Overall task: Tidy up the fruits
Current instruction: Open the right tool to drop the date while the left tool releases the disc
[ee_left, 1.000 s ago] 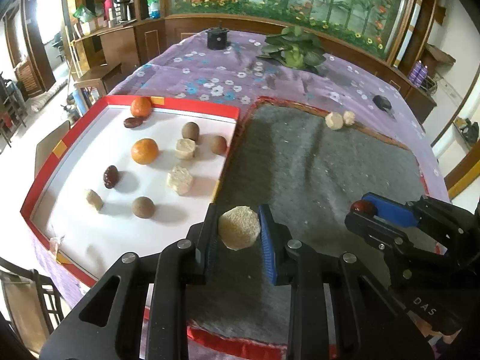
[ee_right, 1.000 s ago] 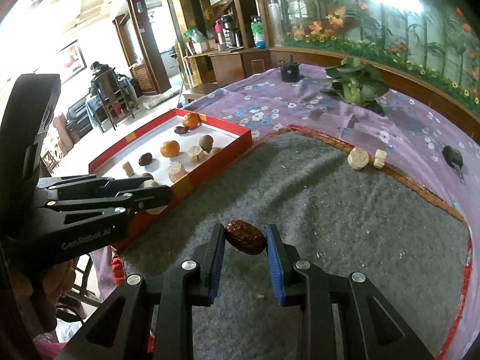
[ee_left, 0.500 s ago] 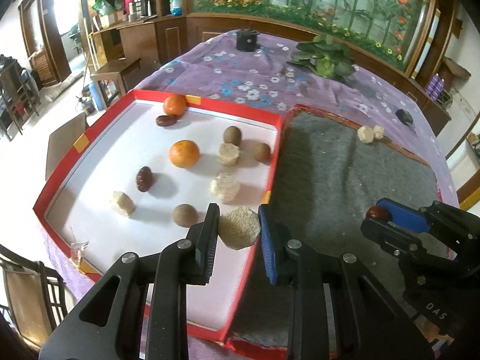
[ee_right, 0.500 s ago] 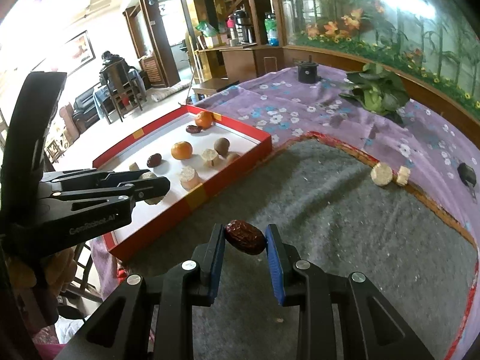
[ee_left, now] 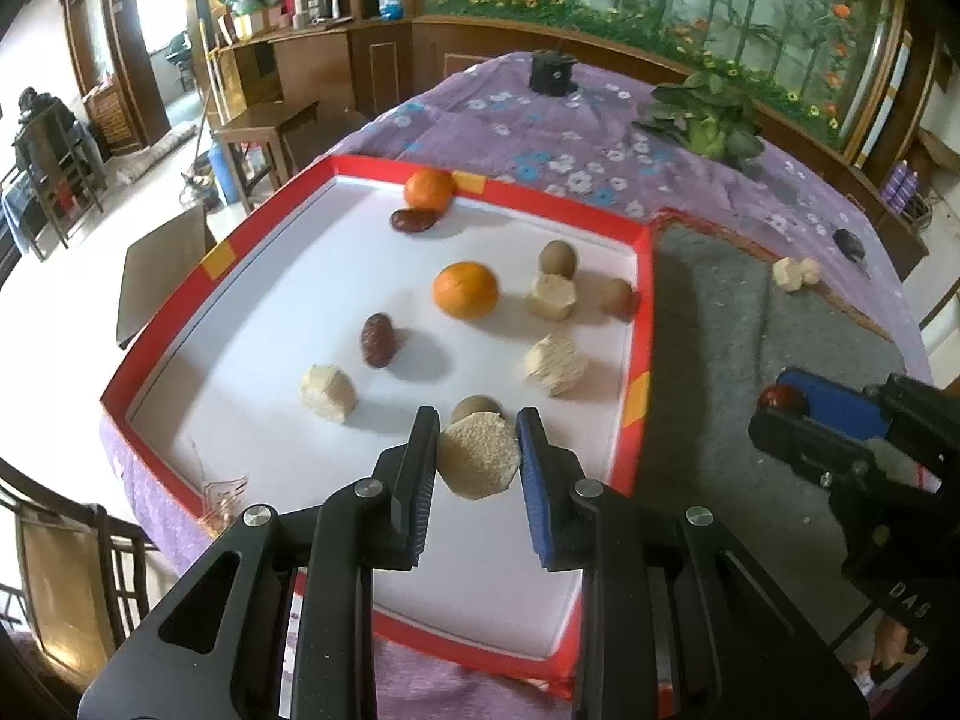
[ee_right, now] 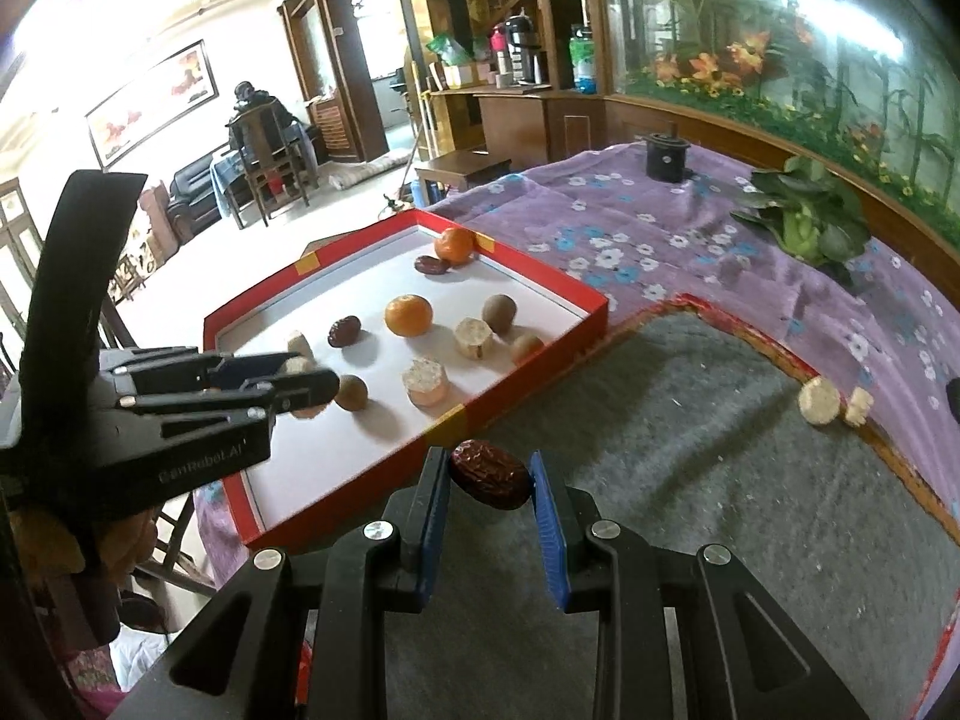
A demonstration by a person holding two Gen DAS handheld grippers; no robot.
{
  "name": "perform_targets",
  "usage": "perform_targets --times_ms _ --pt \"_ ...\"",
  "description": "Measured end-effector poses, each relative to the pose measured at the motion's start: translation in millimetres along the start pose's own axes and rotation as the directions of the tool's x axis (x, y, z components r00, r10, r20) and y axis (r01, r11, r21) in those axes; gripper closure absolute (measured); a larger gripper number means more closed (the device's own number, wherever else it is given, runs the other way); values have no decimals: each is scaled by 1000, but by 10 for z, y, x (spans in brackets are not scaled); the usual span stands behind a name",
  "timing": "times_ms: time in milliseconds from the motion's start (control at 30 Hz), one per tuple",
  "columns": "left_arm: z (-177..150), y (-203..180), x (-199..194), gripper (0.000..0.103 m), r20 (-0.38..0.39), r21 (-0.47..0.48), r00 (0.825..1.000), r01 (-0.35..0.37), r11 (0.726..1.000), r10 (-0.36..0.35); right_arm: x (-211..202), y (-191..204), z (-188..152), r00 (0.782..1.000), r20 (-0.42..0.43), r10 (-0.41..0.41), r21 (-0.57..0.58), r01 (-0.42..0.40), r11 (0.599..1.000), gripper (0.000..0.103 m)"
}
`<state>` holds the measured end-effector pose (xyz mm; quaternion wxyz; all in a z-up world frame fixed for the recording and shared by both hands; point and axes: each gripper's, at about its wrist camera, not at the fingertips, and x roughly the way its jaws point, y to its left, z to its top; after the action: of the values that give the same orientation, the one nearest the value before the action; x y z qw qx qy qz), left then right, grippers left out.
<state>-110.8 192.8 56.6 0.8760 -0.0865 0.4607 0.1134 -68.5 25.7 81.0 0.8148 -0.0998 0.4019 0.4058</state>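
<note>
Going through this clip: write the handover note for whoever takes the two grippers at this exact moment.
Left gripper: shut on a pale cut chunk, above the red tray.
Right gripper: shut on a red date, above the grey mat beside the tray.
Done: oranges, dates, brown fruits and pale chunks lie in the tray.
Left: set down both held pieces; two pale pieces wait at the mat's far edge.

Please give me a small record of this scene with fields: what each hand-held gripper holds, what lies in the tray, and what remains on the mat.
left hand-held gripper: shut on a pale, rough round fruit piece, above the red-rimmed white tray
right hand-held gripper: shut on a dark red wrinkled date, above the grey felt mat
tray contents: two oranges, two dates, three brown round fruits, three pale pieces
left on mat: two pale pieces at its far edge
</note>
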Motion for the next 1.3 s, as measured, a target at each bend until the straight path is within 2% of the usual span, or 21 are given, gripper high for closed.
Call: perform_targets --times_ms 567,1033,1100,1200,1300 --pt "-39 195 239 77 -38 -30 999 -23 999 22 735 331 527 996 -61 70 -95 -76 993 76" --pt "-7 227 277 77 -16 -24 998 -57 998 57 1194 367 612 989 -119 88 -94 -99 991 76" --pt "-2 228 283 76 -19 -27 998 -60 998 59 1198 350 615 988 -116 99 -81 -109 991 76" --pt "0 215 287 71 -18 -18 997 -78 997 78 1175 336 618 987 -109 116 -67 -123 990 69" --pt "5 224 277 66 -20 -27 997 -74 997 74 1145 348 619 987 -102 122 -65 -129 990 68"
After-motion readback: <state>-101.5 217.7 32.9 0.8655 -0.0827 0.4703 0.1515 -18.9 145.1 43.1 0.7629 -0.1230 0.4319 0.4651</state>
